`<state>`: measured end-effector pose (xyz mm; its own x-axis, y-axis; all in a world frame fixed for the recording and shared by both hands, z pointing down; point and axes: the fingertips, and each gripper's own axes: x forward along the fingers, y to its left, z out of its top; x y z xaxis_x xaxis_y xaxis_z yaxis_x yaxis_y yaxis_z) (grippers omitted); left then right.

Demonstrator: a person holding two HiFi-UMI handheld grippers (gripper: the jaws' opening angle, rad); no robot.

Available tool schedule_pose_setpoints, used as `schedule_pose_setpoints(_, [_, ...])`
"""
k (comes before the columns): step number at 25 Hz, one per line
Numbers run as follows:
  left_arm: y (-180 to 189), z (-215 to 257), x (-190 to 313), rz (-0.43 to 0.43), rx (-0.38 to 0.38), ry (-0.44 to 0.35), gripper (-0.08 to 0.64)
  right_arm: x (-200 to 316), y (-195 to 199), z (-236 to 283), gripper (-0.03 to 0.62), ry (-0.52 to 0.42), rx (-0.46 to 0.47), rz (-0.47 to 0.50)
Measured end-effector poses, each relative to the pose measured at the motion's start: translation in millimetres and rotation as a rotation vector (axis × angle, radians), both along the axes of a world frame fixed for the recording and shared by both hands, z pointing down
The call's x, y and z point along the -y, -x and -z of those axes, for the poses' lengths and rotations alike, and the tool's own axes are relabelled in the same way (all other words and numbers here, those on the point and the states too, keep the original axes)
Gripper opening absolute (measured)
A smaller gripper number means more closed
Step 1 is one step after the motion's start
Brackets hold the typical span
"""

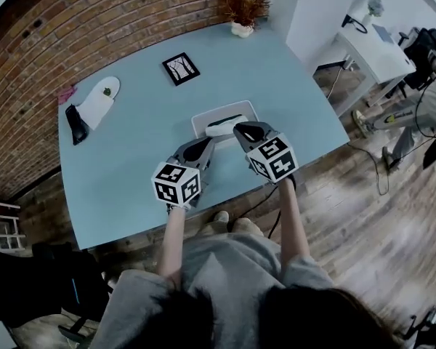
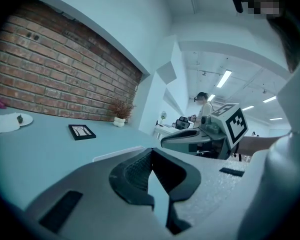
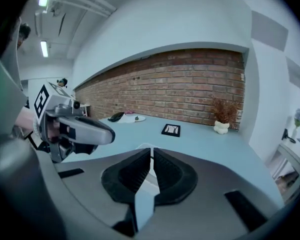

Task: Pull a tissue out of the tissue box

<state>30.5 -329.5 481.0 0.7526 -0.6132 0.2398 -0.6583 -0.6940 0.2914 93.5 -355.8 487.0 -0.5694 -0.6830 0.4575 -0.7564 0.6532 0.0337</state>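
The tissue box (image 1: 202,120) sat near the counter's (image 1: 131,151) front edge, a tissue (image 1: 225,127) poking up, while the left gripper (image 1: 206,145) and right gripper (image 1: 241,130) hung beside it, jaws closed and empty, probably lining up before opening to pinch.

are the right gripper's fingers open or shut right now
Shut: the right gripper shows its fingers meeting at the tips, nothing held between them.
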Motion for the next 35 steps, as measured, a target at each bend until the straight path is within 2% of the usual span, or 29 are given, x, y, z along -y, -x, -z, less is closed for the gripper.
schedule_pose_setpoints(8, [-1.2,-12.5,3.9,0.122,-0.026,0.062,0.003,20.8,4.1,-29.9,0.005,0.065,-0.228,0.261])
schedule_pose_setpoints(10, [-4.3,-16.6,1.9,0.143,-0.031,0.074,0.003,22.0,4.5,-36.2,0.045,0.080,-0.269,0.310])
schedule_pose_setpoints(18, [-9.9,-29.7,-5.6,0.206,-0.032,0.097,0.003,19.7,8.3,-63.2,0.144,0.105,-0.407,0.450])
schedule_pose_setpoints(23, [-6.5,-35.9,-11.0,0.237,-0.032,0.116,0.003,20.0,15.7,-76.9,0.172,0.105,-0.488,0.510])
schedule_pose_setpoints(26, [-6.6,-38.1,-14.5,0.255,-0.040,0.127,0.003,22.9,17.2,-84.7,0.172,0.116,-0.532,0.534])
schedule_pose_setpoints(30, [-6.5,-40.7,-17.9,0.267,-0.037,0.132,0.003,29.9,17.3,-87.3,0.164,0.107,-0.569,0.516])
schedule_pose_setpoints(35, [0.3,-39.1,-18.9,0.280,-0.037,0.129,0.003,36.1,18.7,-83.9,0.027,0.065,-0.608,0.507])
